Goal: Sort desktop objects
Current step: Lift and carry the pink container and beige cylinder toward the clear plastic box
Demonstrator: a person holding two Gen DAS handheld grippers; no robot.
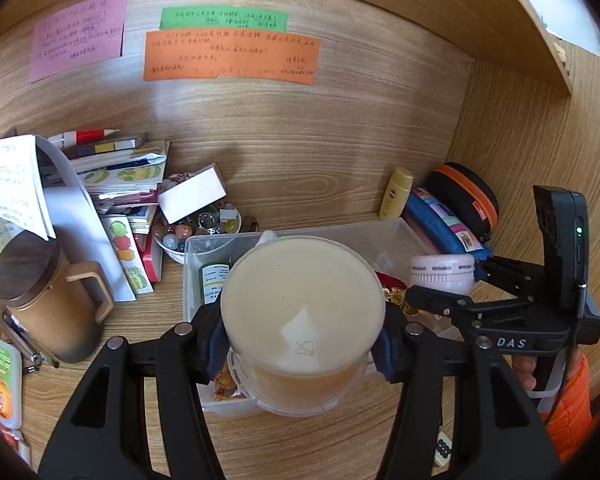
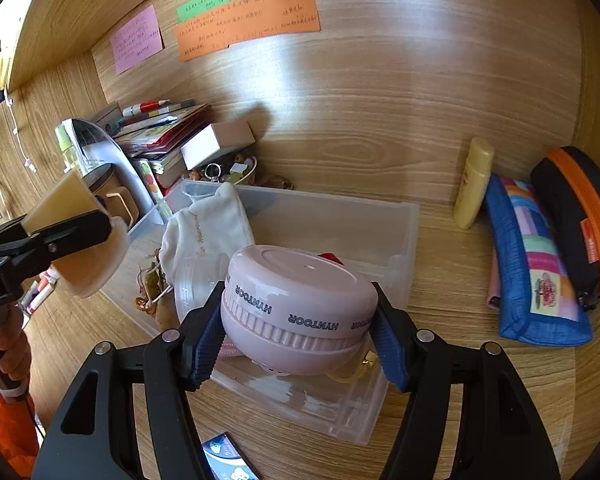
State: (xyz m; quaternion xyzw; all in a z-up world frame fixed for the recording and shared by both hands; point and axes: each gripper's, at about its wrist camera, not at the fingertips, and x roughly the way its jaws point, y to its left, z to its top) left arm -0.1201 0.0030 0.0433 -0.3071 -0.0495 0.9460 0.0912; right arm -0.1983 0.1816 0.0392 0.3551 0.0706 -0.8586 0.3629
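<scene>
Left gripper (image 1: 302,340): jaws part-open, blue pads pressed on both sides of a translucent cup (image 1: 302,320) with a cream lid. Cup held above the near end of the clear plastic bin (image 1: 396,232).

Right gripper (image 2: 300,332): jaws part-open, pads clamped on the sides of a pink round case (image 2: 296,308) printed "HYNTOOR". Case held over the near half of the same bin, tilted slightly.

Bin sits mid-tabletop (image 2: 460,360), long axis toward the back wall. Inside it: white drawstring pouch (image 2: 208,228) at the far left corner, small green-labelled bottle (image 1: 210,280) along the left wall.

Along the tabletop's back edge, right side: yellow bottle (image 2: 474,184), blue patchwork pouch (image 2: 536,264), black case with orange zip (image 2: 580,216), side by side. Back left corner: stack of books (image 1: 120,172), bowl of beads (image 1: 196,228), brown lidded mug (image 1: 48,300) nearer.
</scene>
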